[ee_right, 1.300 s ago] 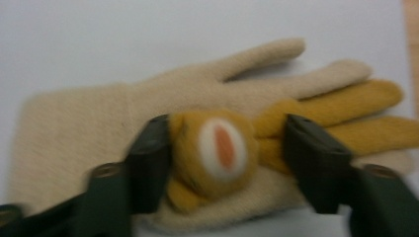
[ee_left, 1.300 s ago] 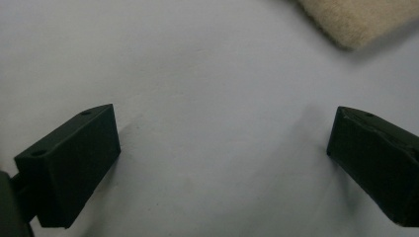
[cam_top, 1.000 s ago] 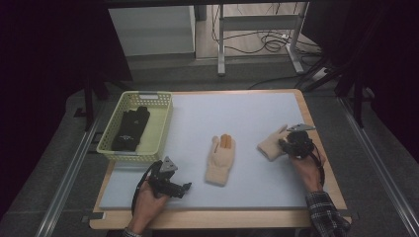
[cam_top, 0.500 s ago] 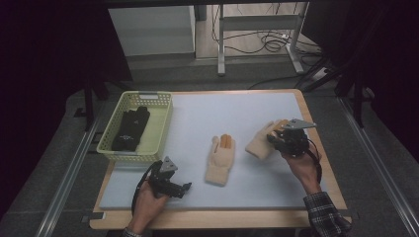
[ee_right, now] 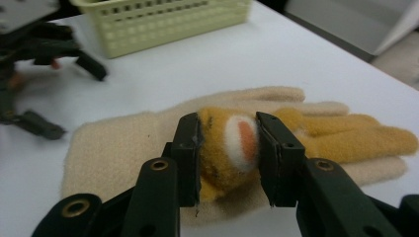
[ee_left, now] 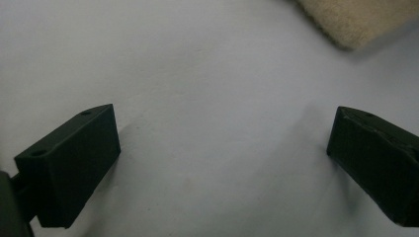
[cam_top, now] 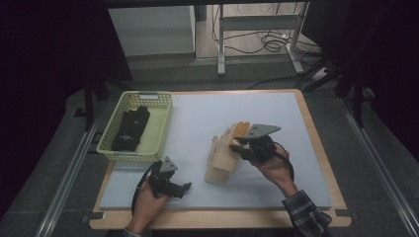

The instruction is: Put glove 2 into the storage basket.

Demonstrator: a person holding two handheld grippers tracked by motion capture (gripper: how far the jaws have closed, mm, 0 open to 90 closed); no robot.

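Note:
A cream glove (cam_top: 219,172) (ee_right: 113,148) lies flat on the white mat, cuff toward the front. My right gripper (cam_top: 245,146) (ee_right: 227,126) is shut on a second glove (ee_right: 232,148), orange-yellow with a white and orange patch, and holds it just over the lying one. Its orange fingers (cam_top: 240,128) point toward the back of the table. My left gripper (cam_top: 184,190) (ee_left: 222,148) rests open near the front left of the mat, with bare mat between its fingers. A corner of the cream glove (ee_left: 356,19) shows beyond it.
A pale yellow basket (cam_top: 165,116) (ee_right: 163,19) stands at the mat's left with black gloves (cam_top: 131,129) inside. The white mat (cam_top: 197,116) covers a wooden board. Table legs and cables lie on the floor behind.
My right gripper has carried its glove leftward from the right side of the mat and slightly up, until it is over the middle glove. The left gripper has stayed put.

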